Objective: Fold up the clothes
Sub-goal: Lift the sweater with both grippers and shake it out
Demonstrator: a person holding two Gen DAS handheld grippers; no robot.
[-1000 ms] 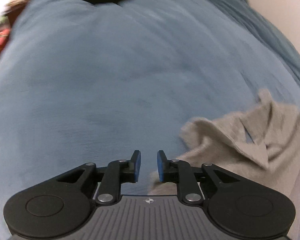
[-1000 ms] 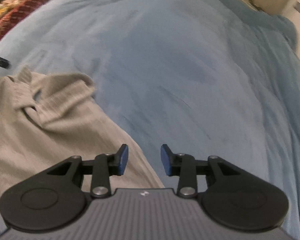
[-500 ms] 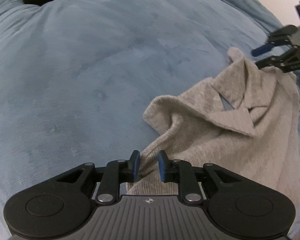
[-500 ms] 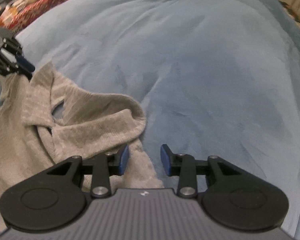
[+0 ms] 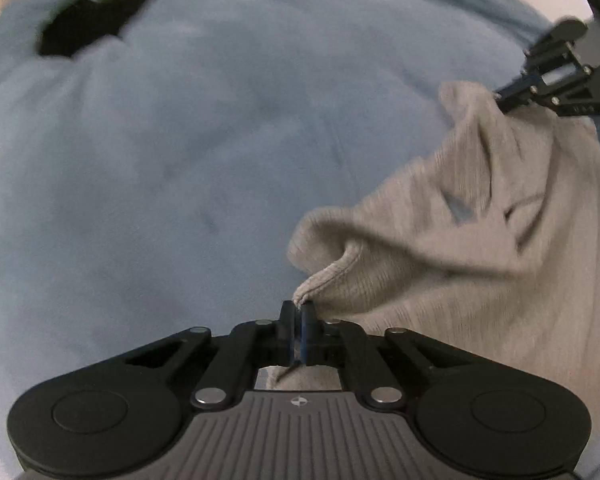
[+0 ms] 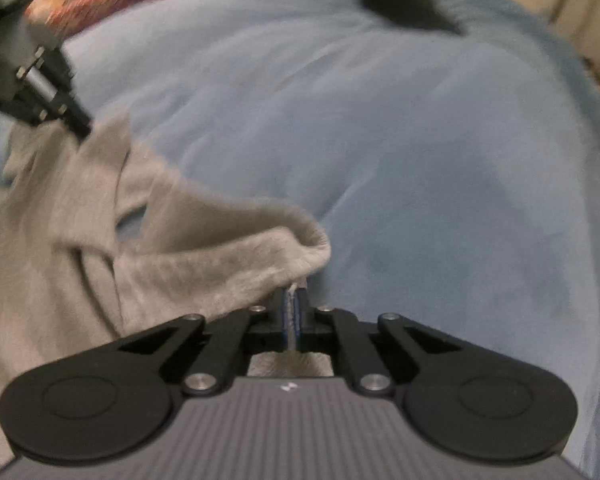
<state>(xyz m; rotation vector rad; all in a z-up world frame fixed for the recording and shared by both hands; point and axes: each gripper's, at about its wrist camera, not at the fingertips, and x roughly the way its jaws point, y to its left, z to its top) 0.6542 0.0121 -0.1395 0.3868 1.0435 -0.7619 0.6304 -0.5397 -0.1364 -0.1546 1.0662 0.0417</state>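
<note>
Two tools are clamped on the same grey knit garment [image 5: 480, 264], one at each end of its upper edge. On my left wrist view, the left tool [image 5: 298, 312] has its fingers pressed together with a hemmed corner of the garment pinched between the blue pads; the fabric runs away from the tips up and to the right of that view. At the far end of that stretch, in the upper right, I see the right tool [image 5: 504, 98] biting into the opposite corner.

My right wrist view gives the mirror of this: the right tool [image 6: 294, 300] is closed tight on a rolled edge of the garment [image 6: 100, 248], cloth showing between the pads and also below them, behind the fingers. The garment spreads left from the tips, and the left tool [image 6: 82, 130] grips its far corner in the upper left.

The garment lies rumpled on a blue blanket [image 5: 180, 160] covering a bed. A dark item [image 6: 404, 4] sits well apart on the blanket, too blurred to identify.
</note>
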